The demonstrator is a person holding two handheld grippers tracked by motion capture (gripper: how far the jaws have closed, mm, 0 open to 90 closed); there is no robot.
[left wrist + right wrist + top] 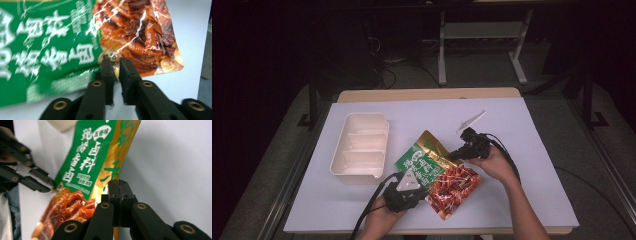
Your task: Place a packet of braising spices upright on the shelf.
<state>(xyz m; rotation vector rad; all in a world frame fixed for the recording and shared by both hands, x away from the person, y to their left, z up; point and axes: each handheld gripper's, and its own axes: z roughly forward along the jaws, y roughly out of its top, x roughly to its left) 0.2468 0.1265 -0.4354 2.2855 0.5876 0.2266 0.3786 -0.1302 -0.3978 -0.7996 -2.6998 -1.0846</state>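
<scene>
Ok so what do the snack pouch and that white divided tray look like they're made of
The snack pouch looks like glossy printed plastic film, perhaps foil-lined: it wrinkles, throws sharp white glare, and has a metallic gold edge. Both tongs are pinching it, the left at one edge, the right at the gold edge. The white divided tray looks like thin moulded plastic, smooth with a soft sheen and rounded corners, though foam or pulp can't be excluded.
</scene>
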